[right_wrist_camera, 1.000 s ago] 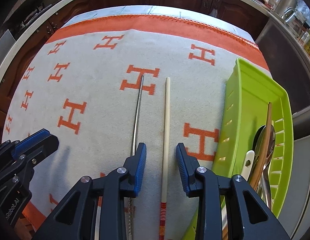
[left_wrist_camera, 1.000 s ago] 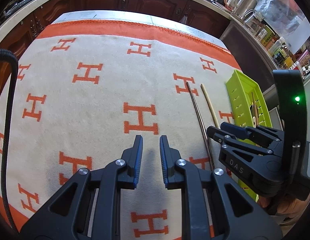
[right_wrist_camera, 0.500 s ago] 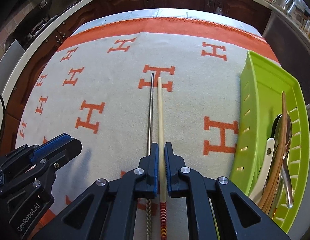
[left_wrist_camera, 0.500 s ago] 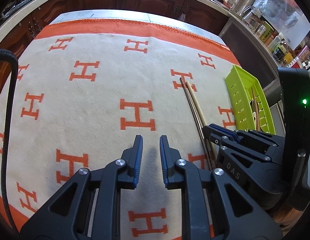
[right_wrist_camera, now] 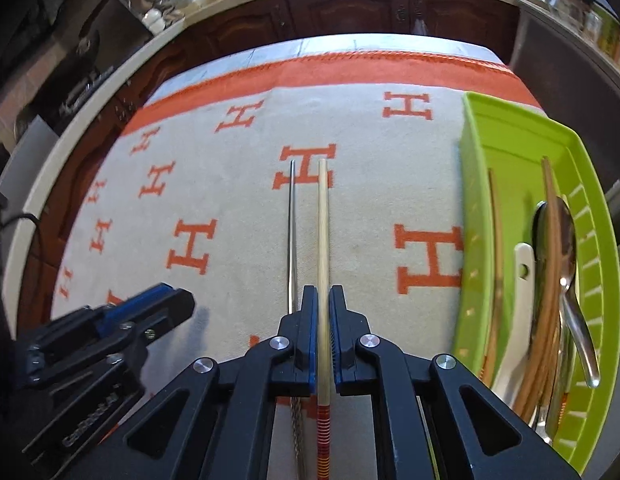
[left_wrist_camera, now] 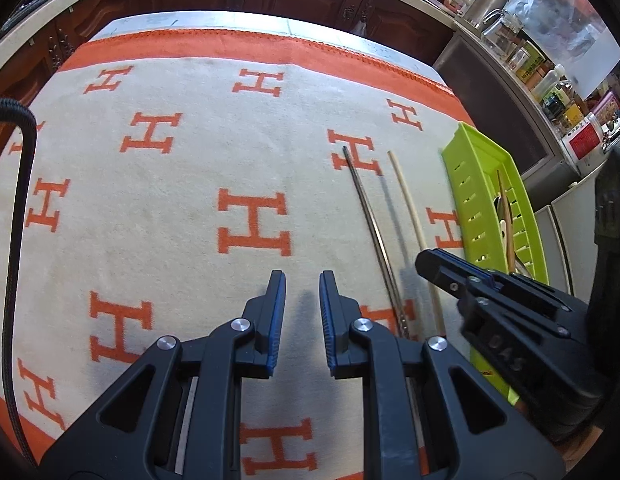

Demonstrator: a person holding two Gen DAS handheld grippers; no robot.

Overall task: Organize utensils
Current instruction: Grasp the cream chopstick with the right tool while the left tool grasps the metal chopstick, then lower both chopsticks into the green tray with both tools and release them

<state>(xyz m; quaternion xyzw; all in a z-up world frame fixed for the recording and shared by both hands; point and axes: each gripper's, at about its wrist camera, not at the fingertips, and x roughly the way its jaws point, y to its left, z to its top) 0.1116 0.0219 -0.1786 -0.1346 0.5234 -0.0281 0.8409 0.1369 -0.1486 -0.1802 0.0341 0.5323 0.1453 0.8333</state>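
Note:
My right gripper (right_wrist_camera: 323, 300) is shut on a wooden chopstick (right_wrist_camera: 322, 220) with red bands at its near end, gripping it close to that end. Just left of it a metal chopstick (right_wrist_camera: 292, 224) lies on the cloth, outside the jaws. In the left wrist view the right gripper (left_wrist_camera: 429, 264) sits over the wooden chopstick (left_wrist_camera: 407, 208), with the metal chopstick (left_wrist_camera: 367, 216) beside it. My left gripper (left_wrist_camera: 302, 304) hovers over bare cloth to the left, its jaws a little apart with nothing between them.
A lime green tray (right_wrist_camera: 477, 140) stands at the right table edge, holding a metal spoon (right_wrist_camera: 565, 240), a white spoon (right_wrist_camera: 523, 280) and wooden chopsticks (right_wrist_camera: 495, 240). An orange-and-cream patterned cloth (left_wrist_camera: 150, 220) covers the table. Dark cabinets and a cluttered counter lie beyond.
The right gripper's jaws closed on the wooden chopstick, then it shifted right, drawing that chopstick away from the metal one. The left gripper stayed put.

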